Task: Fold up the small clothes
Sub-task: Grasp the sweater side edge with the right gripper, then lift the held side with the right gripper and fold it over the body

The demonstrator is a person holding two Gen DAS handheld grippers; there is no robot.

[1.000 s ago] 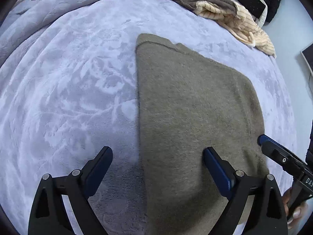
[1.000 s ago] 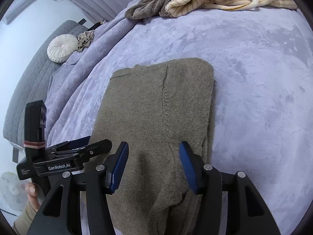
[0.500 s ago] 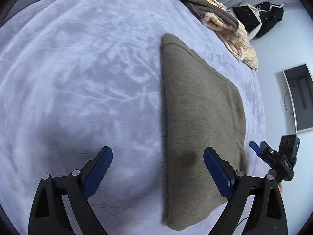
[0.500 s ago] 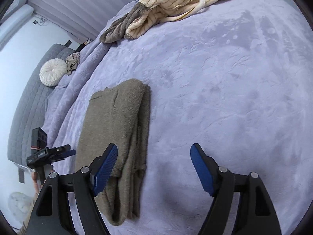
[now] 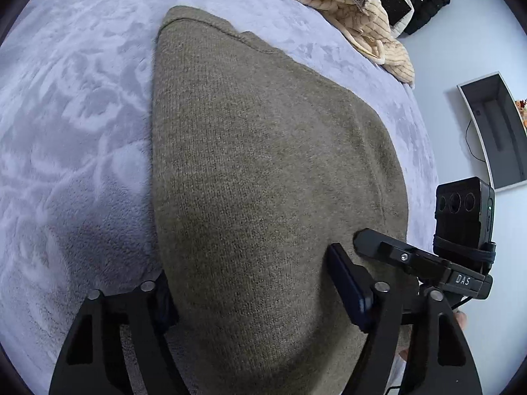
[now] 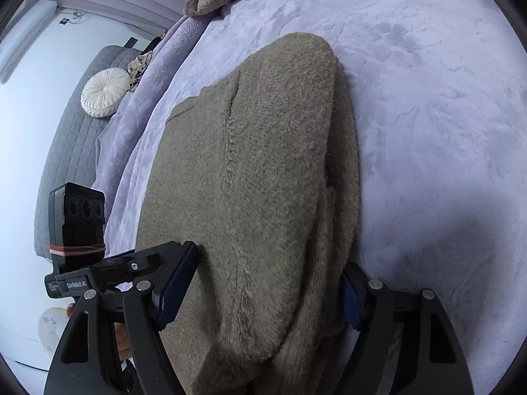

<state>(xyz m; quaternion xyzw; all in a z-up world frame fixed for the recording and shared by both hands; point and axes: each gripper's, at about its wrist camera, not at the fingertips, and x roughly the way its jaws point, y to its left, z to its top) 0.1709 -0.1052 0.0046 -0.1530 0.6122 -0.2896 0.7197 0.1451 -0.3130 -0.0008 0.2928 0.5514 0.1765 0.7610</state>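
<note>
Knitwear fills both views now: an olive sweater (image 5: pixel 263 171), already folded into a long narrow stack, lies on the lavender bedspread (image 5: pixel 72 125), and both tools have dropped onto its near end from where they hung above it half a second ago. On the left, the left gripper (image 5: pixel 260 296) straddles the stack's left edge, one pad tucked at the outer side and the other lying on the knit; its jaws are closing with the fabric between them, though I cannot see them pressing yet. To the right, the right gripper (image 6: pixel 263 289) does the same at the opposite edge, where the layered fold (image 6: pixel 342 171) shows several thicknesses; its jaws are also closing around the cloth. Each tool shows in the other's view, close alongside. A heap of beige and brown clothes (image 5: pixel 355 10) waits at the far side. My reading is that both near corners are being taken so the stack can be folded away from the person.
</note>
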